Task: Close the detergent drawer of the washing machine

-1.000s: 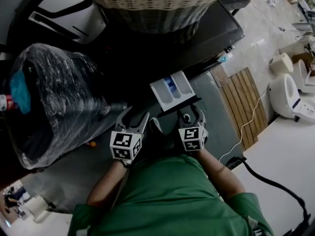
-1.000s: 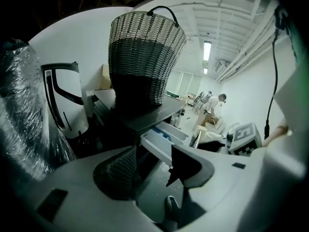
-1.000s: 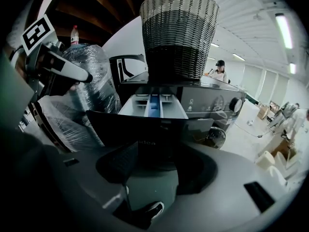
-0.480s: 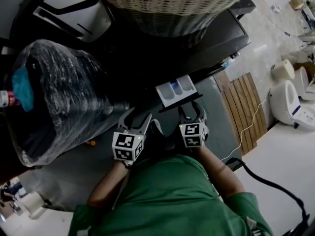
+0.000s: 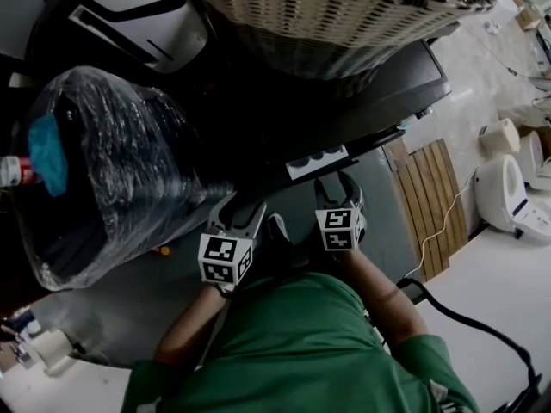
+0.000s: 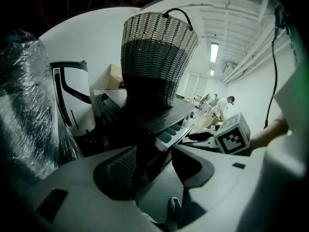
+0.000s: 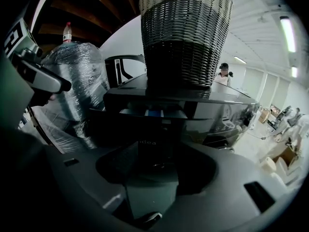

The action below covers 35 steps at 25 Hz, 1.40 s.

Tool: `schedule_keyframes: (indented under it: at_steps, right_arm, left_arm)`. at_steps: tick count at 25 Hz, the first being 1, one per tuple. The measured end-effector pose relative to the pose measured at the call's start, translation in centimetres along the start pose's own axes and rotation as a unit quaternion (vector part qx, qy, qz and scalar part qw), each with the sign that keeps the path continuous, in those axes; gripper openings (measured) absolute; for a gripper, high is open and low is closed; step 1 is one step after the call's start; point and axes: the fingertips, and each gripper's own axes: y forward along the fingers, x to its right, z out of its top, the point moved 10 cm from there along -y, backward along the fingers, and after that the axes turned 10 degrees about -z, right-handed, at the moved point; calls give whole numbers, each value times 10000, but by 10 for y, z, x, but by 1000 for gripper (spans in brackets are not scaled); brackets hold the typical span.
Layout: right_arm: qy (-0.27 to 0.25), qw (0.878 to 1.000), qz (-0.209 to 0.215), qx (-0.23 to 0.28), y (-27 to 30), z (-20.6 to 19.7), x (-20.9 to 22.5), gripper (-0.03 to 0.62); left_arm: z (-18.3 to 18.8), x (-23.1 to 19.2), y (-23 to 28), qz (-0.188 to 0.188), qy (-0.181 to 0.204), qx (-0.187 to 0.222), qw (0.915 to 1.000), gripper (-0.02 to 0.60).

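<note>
The dark washing machine (image 5: 379, 76) carries a wicker basket (image 5: 318, 15) on its top. Only a narrow white strip of its detergent drawer (image 5: 317, 162) sticks out from the front. My right gripper (image 5: 337, 183) is open, its fingertips right at the drawer's dark front panel. In the right gripper view the drawer (image 7: 159, 112) shows a blue compartment just beyond my right gripper (image 7: 154, 163). My left gripper (image 5: 239, 203) hangs open and empty to the left, clear of the drawer. The left gripper view looks past the left gripper (image 6: 154, 163) to the drawer (image 6: 169, 135) and the right gripper (image 6: 207, 137).
A large plastic-wrapped water jug (image 5: 95, 170) stands close on the left. A white appliance (image 5: 146, 15) sits at the back left. To the right lie a wooden slat mat (image 5: 435, 188), white fixtures (image 5: 499, 188) and a black cable (image 5: 465, 317).
The drawer has slid into the machine, from well out to nearly flush. My right gripper moved forward with its front panel. The left gripper barely shifted.
</note>
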Motion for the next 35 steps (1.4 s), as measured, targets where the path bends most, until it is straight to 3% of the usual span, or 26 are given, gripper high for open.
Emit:
schedule_keyframes:
  at_steps: [15,35]
  right_arm:
    - [-57,9999,85,49,33,32,-6,242]
    - [68,9999,-61,-91,39,38,-10,249]
  left_arm:
    - [8,-19,3,155,-144,38,9998,233]
    - [16,-32,9,210,-168,56,9996,233]
